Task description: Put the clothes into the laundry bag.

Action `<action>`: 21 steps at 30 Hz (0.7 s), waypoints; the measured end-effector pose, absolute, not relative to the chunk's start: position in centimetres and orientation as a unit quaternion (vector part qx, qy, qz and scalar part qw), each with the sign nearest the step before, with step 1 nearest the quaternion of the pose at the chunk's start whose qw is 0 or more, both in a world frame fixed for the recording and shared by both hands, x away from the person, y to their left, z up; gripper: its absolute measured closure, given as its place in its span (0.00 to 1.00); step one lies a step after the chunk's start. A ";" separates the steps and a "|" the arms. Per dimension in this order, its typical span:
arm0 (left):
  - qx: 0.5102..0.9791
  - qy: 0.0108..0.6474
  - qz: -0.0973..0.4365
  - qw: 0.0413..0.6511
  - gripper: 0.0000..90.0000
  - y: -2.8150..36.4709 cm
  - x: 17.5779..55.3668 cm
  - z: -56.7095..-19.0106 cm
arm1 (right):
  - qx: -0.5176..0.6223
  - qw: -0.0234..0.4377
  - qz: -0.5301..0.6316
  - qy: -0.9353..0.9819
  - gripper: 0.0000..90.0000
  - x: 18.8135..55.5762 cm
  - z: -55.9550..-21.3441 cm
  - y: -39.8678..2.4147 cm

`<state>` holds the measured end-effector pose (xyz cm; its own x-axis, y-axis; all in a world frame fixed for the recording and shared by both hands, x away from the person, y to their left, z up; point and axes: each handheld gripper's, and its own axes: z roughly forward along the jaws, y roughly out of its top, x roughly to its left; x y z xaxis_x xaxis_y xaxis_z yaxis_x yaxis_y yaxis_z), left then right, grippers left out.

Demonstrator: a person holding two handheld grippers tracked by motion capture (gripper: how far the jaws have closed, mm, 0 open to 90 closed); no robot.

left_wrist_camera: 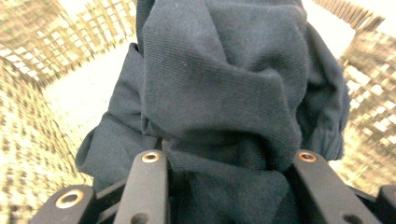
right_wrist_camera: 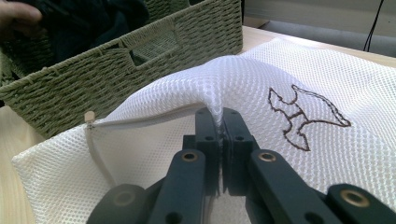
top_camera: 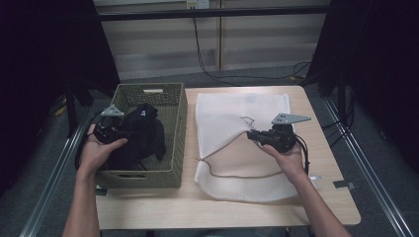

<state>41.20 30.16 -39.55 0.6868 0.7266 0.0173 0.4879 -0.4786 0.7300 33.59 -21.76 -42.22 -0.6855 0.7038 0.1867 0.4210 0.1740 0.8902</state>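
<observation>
A dark navy garment (top_camera: 141, 133) hangs bunched inside the woven green basket (top_camera: 179, 106) at the table's left. My left gripper (top_camera: 117, 132) is shut on the garment (left_wrist_camera: 219, 102), whose cloth bulges between the two black jaws and drapes away from them. A white mesh laundry bag (top_camera: 232, 111) with a brown embroidered mark (right_wrist_camera: 303, 116) lies flat at the middle right. My right gripper (top_camera: 253, 134) is shut on the bag's top layer (right_wrist_camera: 219, 79), pinching it up into a peak beside the zipper opening (right_wrist_camera: 95, 135).
The basket (right_wrist_camera: 140, 70) stands just left of the bag, its handle cut-out facing the right gripper. Bare wooden table (top_camera: 222, 207) runs along the front edge. Black cables (top_camera: 207, 59) trail on the floor behind the table, and metal rails flank both sides.
</observation>
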 end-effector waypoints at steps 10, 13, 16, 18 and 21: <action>0.807 0.352 0.196 0.432 0.71 32.0 39.9 -36.7 | 0.374 0.133 0.525 0.753 0.97 33.6 -42.3 -21.7; 0.802 0.349 0.199 0.442 0.71 32.4 39.6 -36.4 | 0.375 0.135 0.525 0.752 0.97 33.6 -42.2 -21.7; 0.796 0.349 0.201 0.453 0.71 32.6 39.4 -36.1 | 0.376 0.135 0.526 0.751 0.97 33.6 -42.2 -21.7; 0.790 0.350 0.198 0.463 0.71 32.8 39.3 -36.0 | 0.376 0.135 0.526 0.751 0.97 33.6 -42.2 -21.6; 0.782 0.348 0.202 0.476 0.71 32.9 39.1 -35.5 | 0.375 0.135 0.525 0.752 0.97 33.6 -42.3 -21.6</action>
